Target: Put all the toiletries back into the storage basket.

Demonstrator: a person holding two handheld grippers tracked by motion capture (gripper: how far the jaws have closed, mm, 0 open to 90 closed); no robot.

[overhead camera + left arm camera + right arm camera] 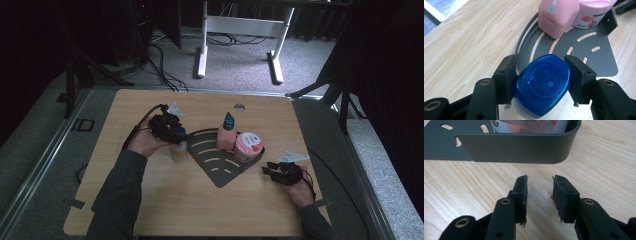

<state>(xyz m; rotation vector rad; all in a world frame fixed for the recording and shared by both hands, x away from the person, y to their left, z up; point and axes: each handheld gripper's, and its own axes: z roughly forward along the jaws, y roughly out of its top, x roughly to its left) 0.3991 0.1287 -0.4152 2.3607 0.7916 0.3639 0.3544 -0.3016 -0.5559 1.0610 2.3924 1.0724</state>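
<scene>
The worktop [466,37] is pale wood-grain board with a smooth, faintly satin face. The corner tray [599,60] at its centre looks like sheet metal coated matt dark grey. The blue cap [541,85] is glossy, smooth plastic; the pink bottle [556,17] at 12 o'clock is soft-sheen plastic. The right gripper [539,195] has matt black plastic arms, its pads [557,195] rough and scuffed.
</scene>
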